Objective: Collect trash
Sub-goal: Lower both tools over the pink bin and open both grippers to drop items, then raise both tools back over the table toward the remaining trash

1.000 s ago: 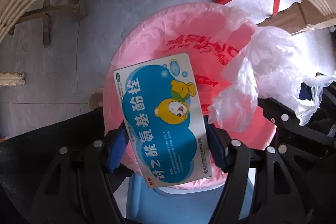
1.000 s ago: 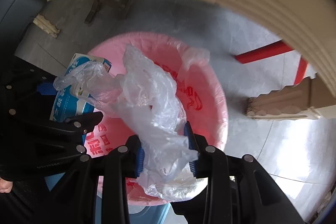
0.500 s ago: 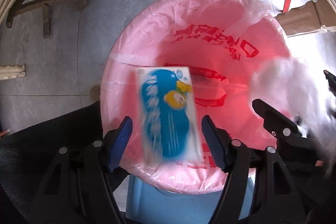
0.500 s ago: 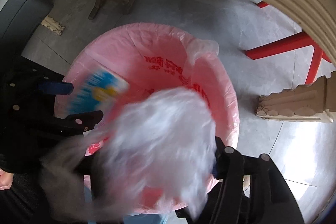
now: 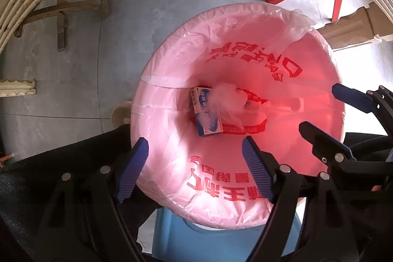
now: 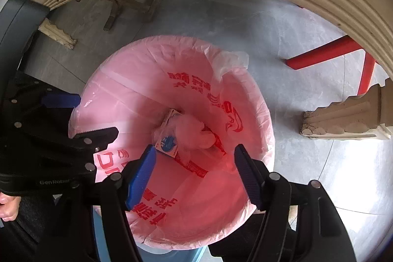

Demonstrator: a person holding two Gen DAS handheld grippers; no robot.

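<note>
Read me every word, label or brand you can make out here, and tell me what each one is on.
"GenRobot", last letters cut off: on the left gripper body, right wrist view.
Red Chinese characters: on the pink bin liner, upside down and distorted, not reliably readable.
Print on the blue and white medicine box at the bottom: too small to read.
Crumpled clear plastic bag: no text.

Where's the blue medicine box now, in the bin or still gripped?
In the bin. The box lies at the bottom of the pink liner, beside the crumpled plastic; left gripper is open and empty.
</note>
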